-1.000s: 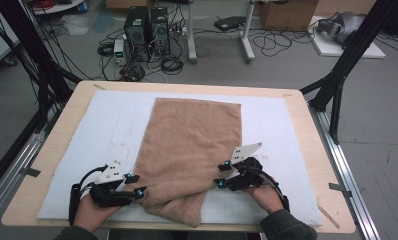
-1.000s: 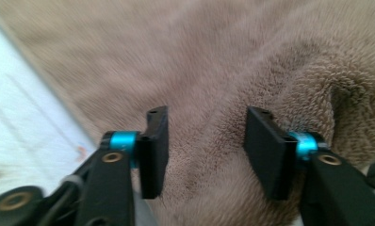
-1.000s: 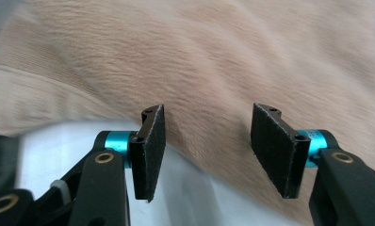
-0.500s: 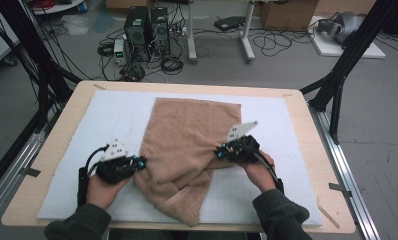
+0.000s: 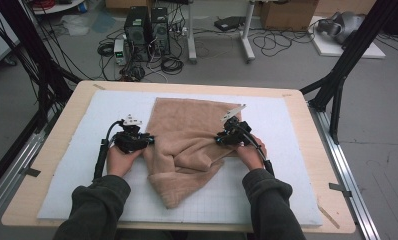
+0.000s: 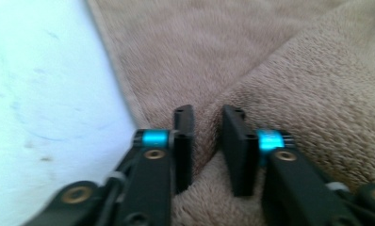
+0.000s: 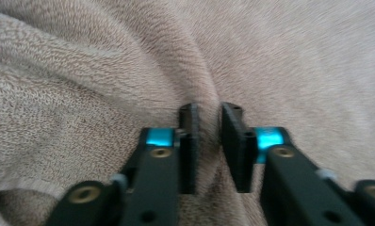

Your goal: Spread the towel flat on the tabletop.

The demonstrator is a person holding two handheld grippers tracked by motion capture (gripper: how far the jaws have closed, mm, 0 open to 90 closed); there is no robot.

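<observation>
A tan towel lies rumpled on the white mat, with one loose corner trailing toward the near edge. My left gripper is at the towel's left edge and my right gripper at its right edge, both pointing inward. In the left gripper view, a raised fold of towel runs up between the jaws of the left gripper. A similar ridge of towel sits pinched in the right gripper. Both pairs of jaws have just been opening slightly, with cloth still filling each gap.
The mat covers a wooden table with black frame posts at its far corners. Computer cases and cables lie on the floor beyond. Bare mat lies to the left, right and near side of the towel.
Both hands have moved away from the person, dragging the towel's side edges forward. The near half of the towel has bunched up and folded over itself.
</observation>
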